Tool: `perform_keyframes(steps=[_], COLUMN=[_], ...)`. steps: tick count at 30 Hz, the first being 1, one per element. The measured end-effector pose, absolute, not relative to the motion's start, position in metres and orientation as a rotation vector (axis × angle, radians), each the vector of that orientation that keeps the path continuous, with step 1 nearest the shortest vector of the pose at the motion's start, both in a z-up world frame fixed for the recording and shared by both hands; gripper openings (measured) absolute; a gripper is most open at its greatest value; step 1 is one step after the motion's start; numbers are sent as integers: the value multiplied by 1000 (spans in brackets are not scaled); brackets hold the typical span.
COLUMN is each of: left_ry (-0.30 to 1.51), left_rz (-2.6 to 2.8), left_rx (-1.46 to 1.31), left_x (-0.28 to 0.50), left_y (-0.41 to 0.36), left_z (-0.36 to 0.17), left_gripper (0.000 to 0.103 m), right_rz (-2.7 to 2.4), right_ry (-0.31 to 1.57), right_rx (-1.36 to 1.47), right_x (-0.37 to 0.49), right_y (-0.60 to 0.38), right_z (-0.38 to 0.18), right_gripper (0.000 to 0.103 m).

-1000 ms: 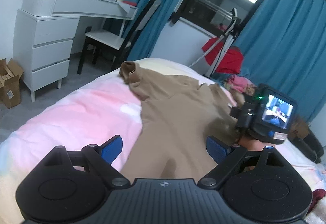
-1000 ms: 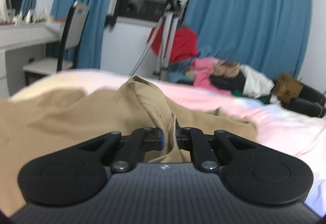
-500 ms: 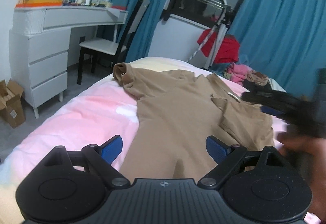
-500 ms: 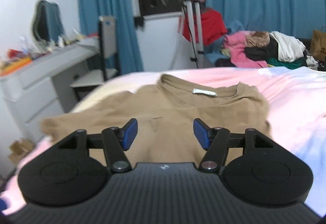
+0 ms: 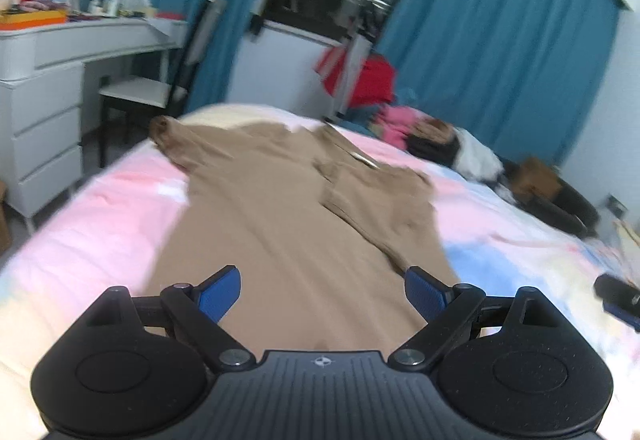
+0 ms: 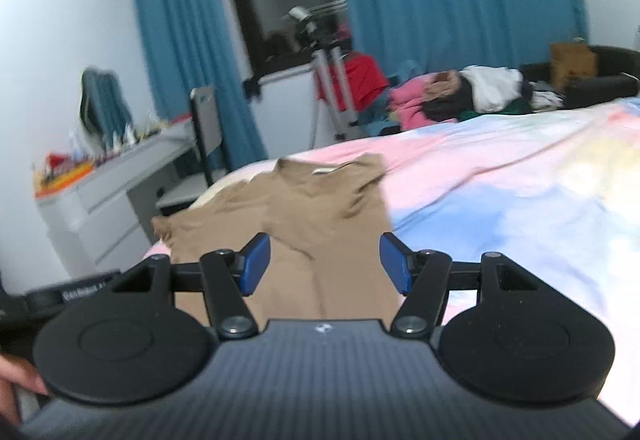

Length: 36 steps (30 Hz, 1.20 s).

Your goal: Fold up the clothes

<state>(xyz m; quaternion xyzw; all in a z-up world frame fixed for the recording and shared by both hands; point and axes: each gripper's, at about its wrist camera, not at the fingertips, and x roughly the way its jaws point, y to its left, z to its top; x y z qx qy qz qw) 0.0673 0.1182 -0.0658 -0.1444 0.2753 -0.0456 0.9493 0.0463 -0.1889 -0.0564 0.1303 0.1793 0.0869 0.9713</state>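
A tan T-shirt lies spread on the pastel pink-and-blue bed, its right sleeve folded inward over the body. It also shows in the right wrist view, collar at the far end. My left gripper is open and empty above the shirt's near hem. My right gripper is open and empty, held above the shirt's near right part. A bit of the right gripper shows at the right edge of the left wrist view.
A white dresser and a chair stand left of the bed. A tripod and a pile of clothes lie beyond the bed by the blue curtains.
My right gripper let go of the shirt's sleeve, opened, and pulled back toward the near right. The sleeve now lies folded over the body. My left gripper stayed open.
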Motion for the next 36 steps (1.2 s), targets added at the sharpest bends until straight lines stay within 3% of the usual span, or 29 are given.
perform_keyframes(steps=[5, 17, 23, 25, 28, 36], left_ry=[665, 925, 1087, 1114, 1120, 1015], left_rz=[-233, -594, -689, -714, -737, -880], left_rx=[-313, -436, -465, -466, -435, -367], left_x=[54, 40, 50, 50, 50, 41], left_y=[84, 14, -1, -3, -6, 7], left_z=[-86, -139, -175, -180, -177, -136], left_gripper=[90, 68, 43, 25, 9, 1], right_rz=[92, 79, 92, 102, 108, 102], right_ry=[351, 432, 485, 509, 535, 572], right_rx=[315, 440, 467, 477, 469, 461], right_x=[29, 60, 74, 79, 83, 84], right_y=[-229, -265, -266, -266, -261, -258], right_z=[-67, -93, -108, -113, -118, -124], right_gripper=[63, 64, 64, 64, 64, 64])
